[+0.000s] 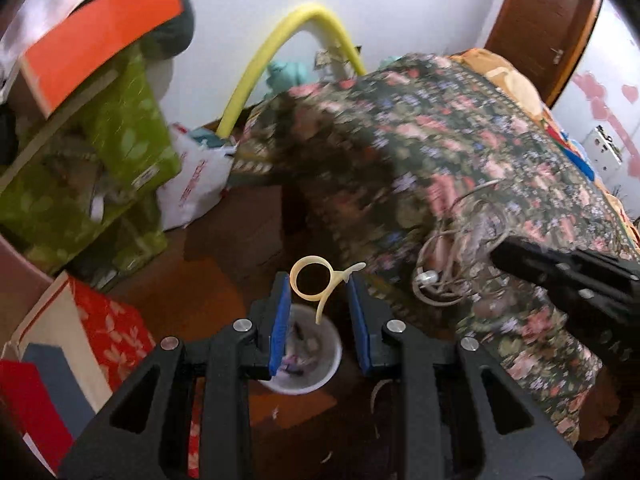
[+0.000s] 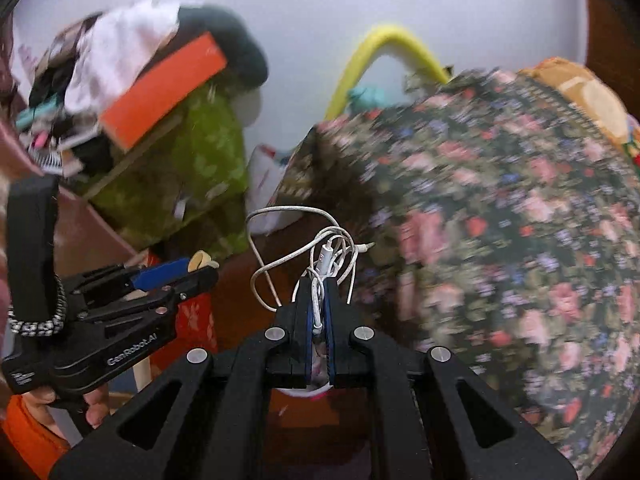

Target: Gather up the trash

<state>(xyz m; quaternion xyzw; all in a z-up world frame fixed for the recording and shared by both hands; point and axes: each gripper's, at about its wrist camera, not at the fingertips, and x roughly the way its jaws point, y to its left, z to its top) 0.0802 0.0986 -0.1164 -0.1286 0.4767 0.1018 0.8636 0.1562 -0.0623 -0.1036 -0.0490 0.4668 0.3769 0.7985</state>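
Observation:
My left gripper [image 1: 319, 280] is open, its blue pads wide apart. A cream plastic ring with a tail [image 1: 314, 286] sits between the fingertips, touching the right pad, directly above a white trash cup [image 1: 320, 376] on the floor that holds scraps. My right gripper [image 2: 319, 280] is shut on a tangled white earphone cable [image 2: 324, 256], which loops above the fingertips. The right gripper also shows in the left wrist view [image 1: 560, 276], with the cable [image 1: 448, 264] beside it. The left gripper shows in the right wrist view [image 2: 176, 272] with the ring [image 2: 200, 261] at its tip.
A bed with a dark floral cover [image 1: 460, 152] fills the right. Green boxes [image 1: 100, 184] and an orange box [image 1: 100, 36] are stacked at left. A red floral bag [image 1: 108, 332] stands at lower left. A yellow tube [image 1: 280, 36] arches by the wall. The floor is brown.

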